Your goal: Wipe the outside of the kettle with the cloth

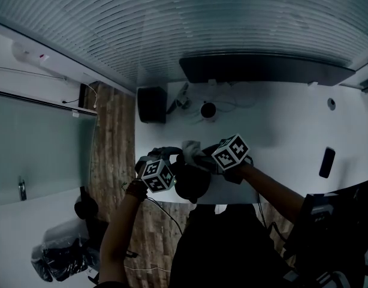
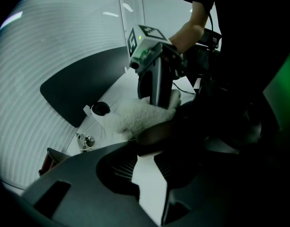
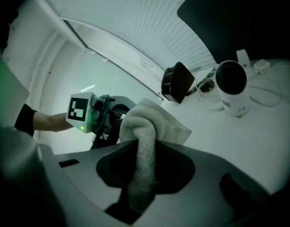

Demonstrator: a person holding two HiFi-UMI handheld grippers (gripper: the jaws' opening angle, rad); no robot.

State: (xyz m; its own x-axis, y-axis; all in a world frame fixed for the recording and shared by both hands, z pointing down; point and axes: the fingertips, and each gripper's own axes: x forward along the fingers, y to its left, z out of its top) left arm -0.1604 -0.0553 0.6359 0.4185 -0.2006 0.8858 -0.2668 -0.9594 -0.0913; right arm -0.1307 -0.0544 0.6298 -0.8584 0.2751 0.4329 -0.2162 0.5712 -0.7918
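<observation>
A dark kettle stands at the near edge of the white desk, between both grippers. My left gripper is at its left side. In the left gripper view the jaws stand slightly apart, and a dark part of the kettle lies across their tips. My right gripper is shut on a white fluffy cloth, which bulges out past the jaws. The cloth rests against the kettle's far side, and the left gripper view shows it under the right gripper's marker cube.
A wide dark monitor runs along the desk's back. In front of it are a black speaker, a small white device with a black dome and cables. A dark phone lies at the right. Wooden floor lies left of the desk.
</observation>
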